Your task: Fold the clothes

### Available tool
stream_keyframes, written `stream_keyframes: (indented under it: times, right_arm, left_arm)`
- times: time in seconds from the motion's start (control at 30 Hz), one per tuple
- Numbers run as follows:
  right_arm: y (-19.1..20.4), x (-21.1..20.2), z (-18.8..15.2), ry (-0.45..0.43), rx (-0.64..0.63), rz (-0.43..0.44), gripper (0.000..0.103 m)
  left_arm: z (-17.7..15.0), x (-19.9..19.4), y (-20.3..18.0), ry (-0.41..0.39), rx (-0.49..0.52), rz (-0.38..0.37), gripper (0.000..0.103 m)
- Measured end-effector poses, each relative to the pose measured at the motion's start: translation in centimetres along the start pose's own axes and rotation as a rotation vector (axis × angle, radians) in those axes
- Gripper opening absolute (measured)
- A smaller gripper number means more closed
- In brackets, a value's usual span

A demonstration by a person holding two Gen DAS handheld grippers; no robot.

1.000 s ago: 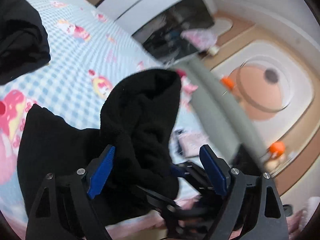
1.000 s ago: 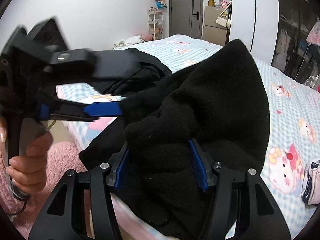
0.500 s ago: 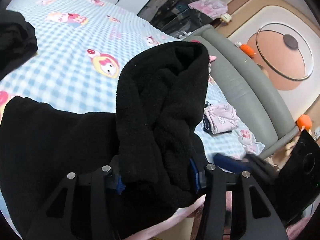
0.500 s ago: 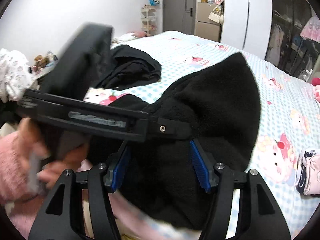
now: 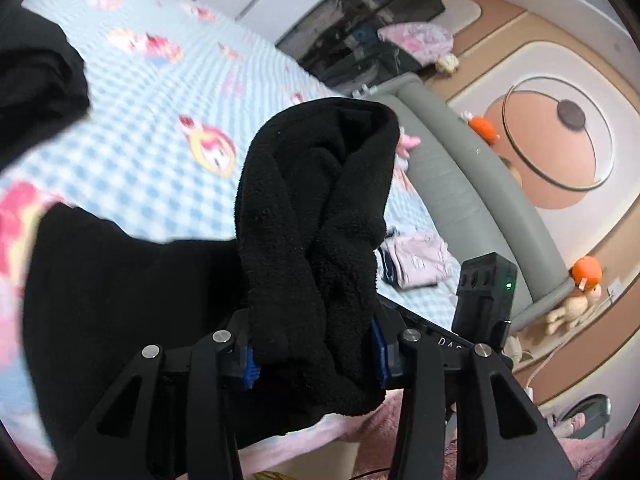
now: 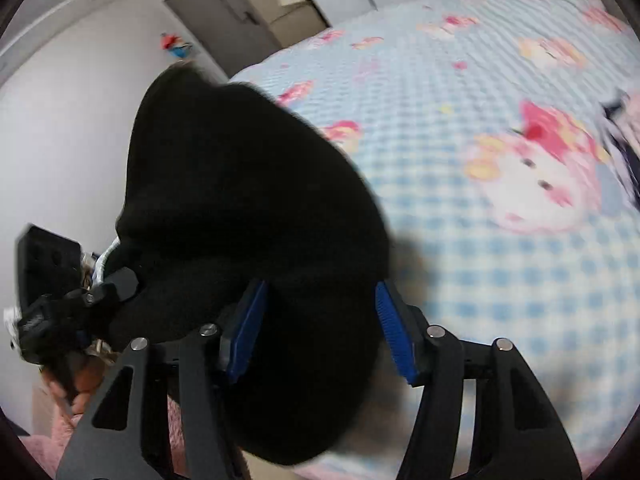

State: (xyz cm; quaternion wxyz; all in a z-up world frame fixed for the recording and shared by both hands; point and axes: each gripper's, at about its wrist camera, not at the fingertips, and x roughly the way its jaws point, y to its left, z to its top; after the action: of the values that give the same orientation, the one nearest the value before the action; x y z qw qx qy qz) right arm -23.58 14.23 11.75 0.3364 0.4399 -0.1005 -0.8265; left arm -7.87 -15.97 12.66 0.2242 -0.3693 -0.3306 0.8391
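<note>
Both grippers grasp a black fleece at the bed's edge.
The left gripper point(image 5: 314, 354), jaws just closing, clamps the bunched fleece point(image 5: 316, 216) over the bed point(image 5: 160, 120); the right gripper point(image 6: 320, 328), also closing, pinches another fold.

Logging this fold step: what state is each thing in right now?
Black fleece: bunched, lifted at one end, the rest draped on the bed.
Left gripper: just closing, clamped on the fleece.
Right gripper: just closing, fleece between its pads.
Pink clothes: folded, lying on the bed.
</note>
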Motion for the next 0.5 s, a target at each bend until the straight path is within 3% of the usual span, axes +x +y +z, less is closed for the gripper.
stream_keyframes:
  times: [0.13,0.3,0.43,0.5]
  right_arm:
    - [5.1,0.9,1.4,0.025,-0.149,0.030,0.053]
    - [11.4,2.7,1.0,0.079,-0.366,0.003,0.053]
    - [13.6,4.2,0.1,0.091,-0.398,0.004,0.053]
    - [14.2,4.8,-0.7,0.091,-0.431,-0.041,0.054]
  left_arm:
    - [-0.9,-3.7,3.3,-0.074,-0.127,-0.020,0.043]
    - [-3.6,-7.0,5.6,-0.146,-0.205,0.002,0.043]
    - [-4.6,-7.1,8.7,-0.150,-0.289,0.004,0.044]
    - [-5.0,-6.4,10.1,-0.119,-0.322,0.037,0.047]
